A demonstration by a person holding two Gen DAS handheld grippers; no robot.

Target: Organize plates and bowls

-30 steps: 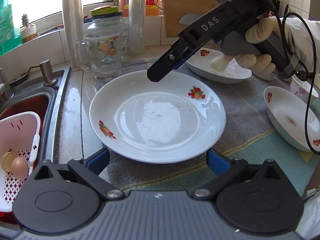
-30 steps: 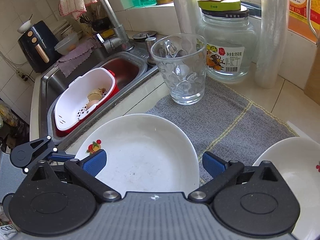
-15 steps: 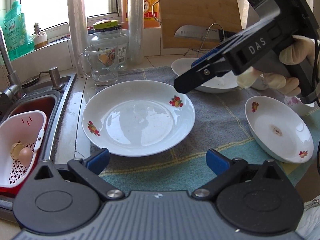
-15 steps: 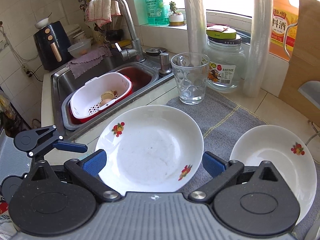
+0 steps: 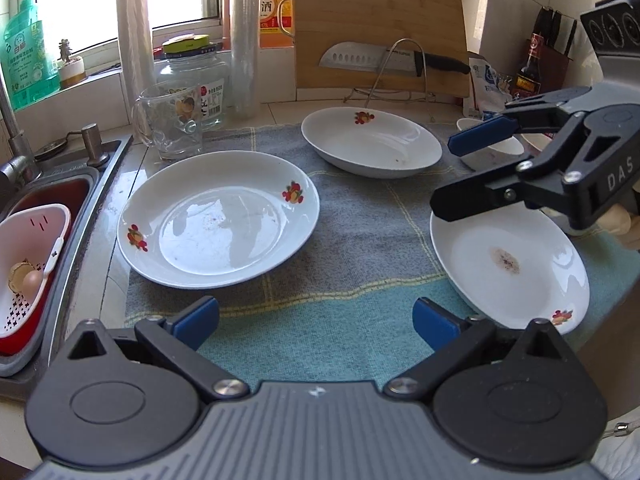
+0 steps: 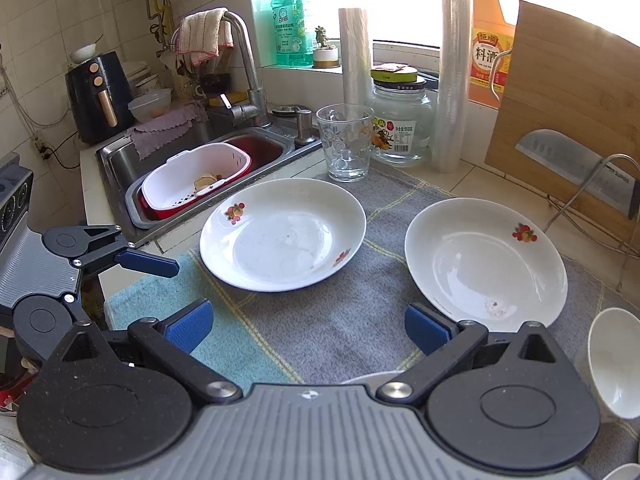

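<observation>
Left wrist view: left gripper [image 5: 316,316] wide open, empty, hovering over cloth between large plate [image 5: 218,218] and stained plate [image 5: 510,266]. Right gripper [image 5: 460,176] open, empty, above stained plate's far rim.

Right wrist view: deep plate [image 6: 486,260] ahead. Approach step, probably; next, nothing stacked yet, close on one rim.

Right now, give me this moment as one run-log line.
left gripper: open, empty | right gripper: open, empty | large plate: on mat by sink | two deep plates: on mat, unstacked
</observation>
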